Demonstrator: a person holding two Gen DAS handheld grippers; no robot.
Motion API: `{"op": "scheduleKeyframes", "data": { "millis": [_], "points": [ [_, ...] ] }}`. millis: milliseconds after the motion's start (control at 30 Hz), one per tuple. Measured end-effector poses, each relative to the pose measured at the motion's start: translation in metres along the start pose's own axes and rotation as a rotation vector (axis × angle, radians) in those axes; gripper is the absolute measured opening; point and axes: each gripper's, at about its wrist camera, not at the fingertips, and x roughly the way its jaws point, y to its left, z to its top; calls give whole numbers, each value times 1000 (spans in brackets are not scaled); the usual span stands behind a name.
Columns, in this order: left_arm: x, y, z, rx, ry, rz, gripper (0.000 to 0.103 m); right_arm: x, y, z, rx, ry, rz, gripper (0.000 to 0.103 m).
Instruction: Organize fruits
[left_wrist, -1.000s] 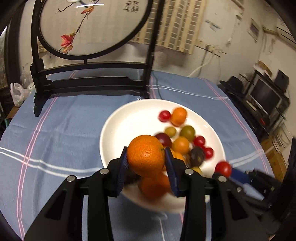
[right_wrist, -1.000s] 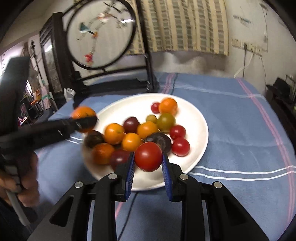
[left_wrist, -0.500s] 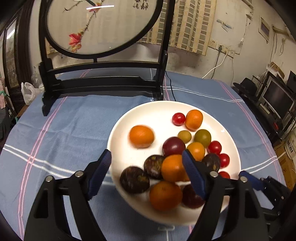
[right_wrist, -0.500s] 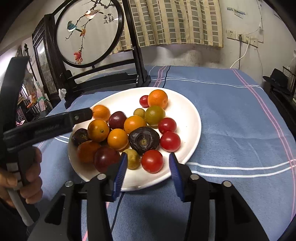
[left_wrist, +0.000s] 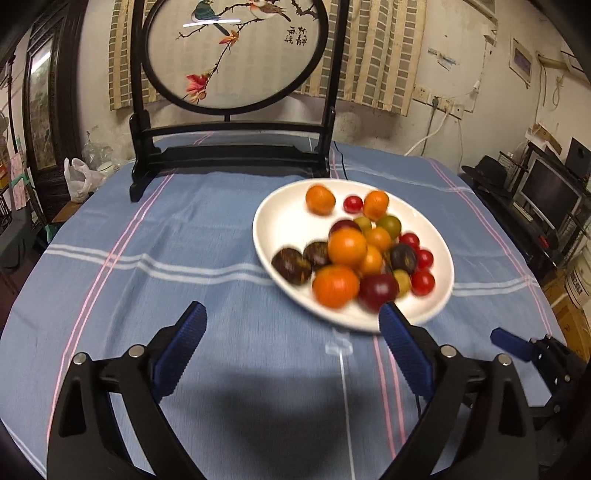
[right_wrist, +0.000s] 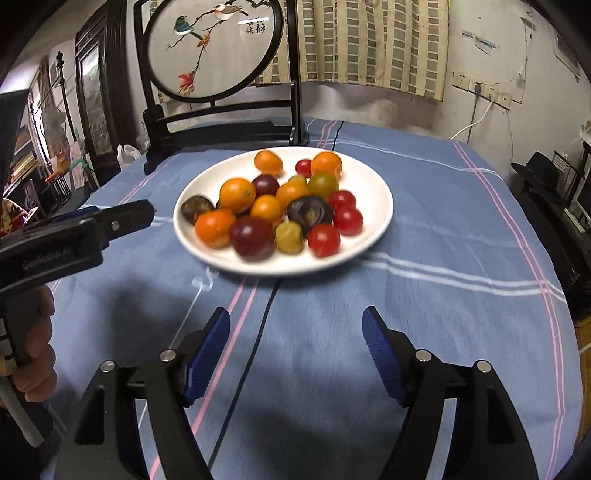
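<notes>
Both grippers have pulled back from the white plate (right_wrist: 380, 218) since the mandarin and cherry tomato went down; left fingers (left_wrist: 184, 338) and right fingers (right_wrist: 210, 349) gape wide, holding nothing. All fruits (right_wrist: 273, 203) sit piled on the plate on the blue-clothed bench (left_wrist: 166, 229). I judge retreating slowly and level best. Only the right view shows my hand (right_wrist: 35, 347) gripping the left gripper (right_wrist: 110, 221).

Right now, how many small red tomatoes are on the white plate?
4 red tomatoes: one near the far rim of the white plate; three clustered at its right side. Some may be hidden.
</notes>
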Motion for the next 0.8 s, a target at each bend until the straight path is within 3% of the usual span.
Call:
{"op": "scheduleKeyframes", "data": {
  "millis": [233, 800],
  "points": [
    [-27, -5, -38, 32, 2, 13, 94, -23, -3, -22, 59, 1, -32, 93],
    [-29, -3, -65, 47, 52, 39, 95, -11, 0, -35, 95, 25, -15, 94]
  ]
}}
